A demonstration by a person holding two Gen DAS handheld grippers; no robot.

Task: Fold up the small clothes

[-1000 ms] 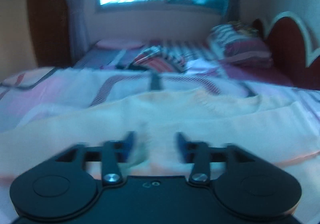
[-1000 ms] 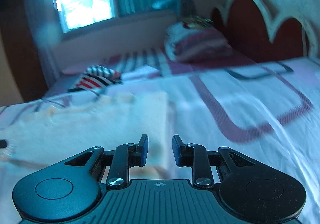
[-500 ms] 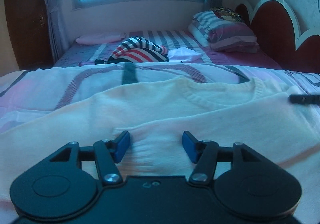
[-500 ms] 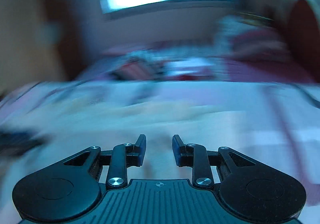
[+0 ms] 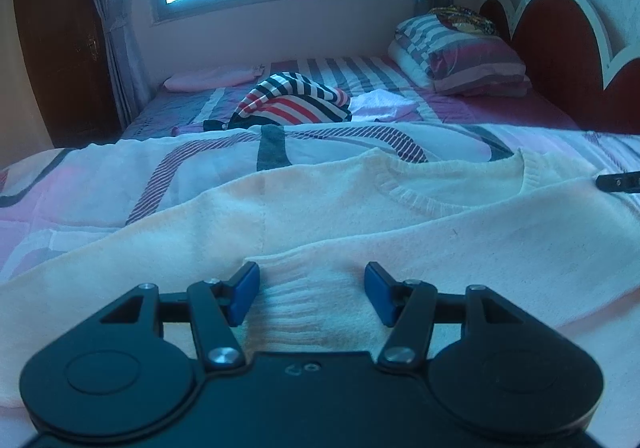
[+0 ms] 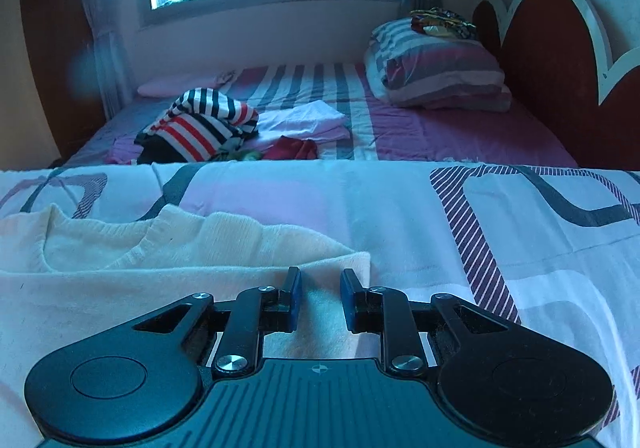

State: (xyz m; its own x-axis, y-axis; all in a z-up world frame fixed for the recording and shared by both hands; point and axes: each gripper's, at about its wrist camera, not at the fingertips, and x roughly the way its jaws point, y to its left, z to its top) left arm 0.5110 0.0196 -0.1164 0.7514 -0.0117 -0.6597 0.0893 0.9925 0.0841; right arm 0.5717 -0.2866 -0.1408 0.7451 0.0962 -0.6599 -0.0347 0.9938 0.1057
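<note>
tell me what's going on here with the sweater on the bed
A person is folding a cream knit sweater spread flat on a patterned bedsheet, with a claw in each hand. The left claw is open over the ribbed cuff of a sleeve laid across the body. The right claw is open at the sweater's right edge. Neither grips the fabric yet. A striped garment and other clothes wait farther up the bed.

The right tongs (image 6: 319, 298), jaws apart, hover over the folded edge of a cream knit sweater (image 6: 168, 260) lying on the patterned bedsheet (image 6: 420, 216).
</note>
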